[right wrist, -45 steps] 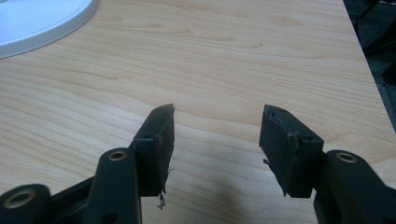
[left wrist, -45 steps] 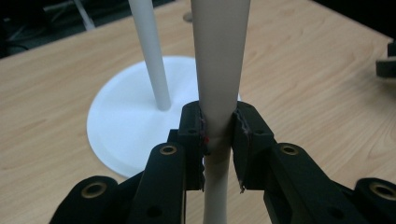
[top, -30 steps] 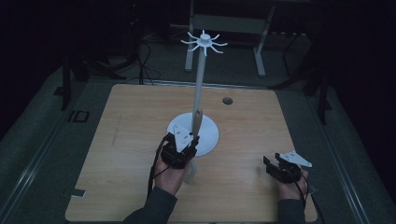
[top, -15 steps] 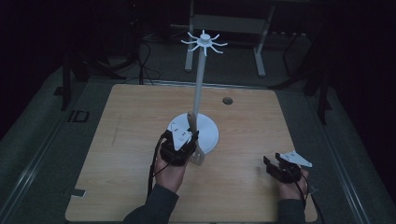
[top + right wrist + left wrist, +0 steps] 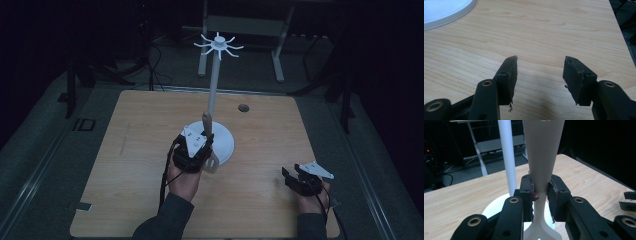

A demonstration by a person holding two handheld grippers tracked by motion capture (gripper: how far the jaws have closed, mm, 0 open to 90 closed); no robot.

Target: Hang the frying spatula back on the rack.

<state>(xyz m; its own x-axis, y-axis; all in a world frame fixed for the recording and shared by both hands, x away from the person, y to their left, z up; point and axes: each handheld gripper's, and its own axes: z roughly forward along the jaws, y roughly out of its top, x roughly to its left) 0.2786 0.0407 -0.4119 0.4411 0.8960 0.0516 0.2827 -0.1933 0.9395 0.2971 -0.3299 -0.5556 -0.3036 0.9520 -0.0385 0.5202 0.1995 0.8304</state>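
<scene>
Up close in the left gripper view, the left tongs [image 5: 541, 192] are seen clamped on the narrow neck of one beige utensil [image 5: 543, 157], held upright just beside the white stand's pole [image 5: 507, 157]. From the high view, one stand [image 5: 216, 100] with spoked top is seen mid-surface [image 5: 125, 150]. The right tongs [image 5: 540, 75] are spread apart over bare wood near the right edge.

A light wooden tabletop [image 5: 130, 150] fills the middle of the frame, with a small dark round hole [image 5: 243, 107] near its far edge, and behind it, at the upper centre, a grey metal frame [image 5: 245, 25] stands on the dark floor [image 5: 45, 150].
</scene>
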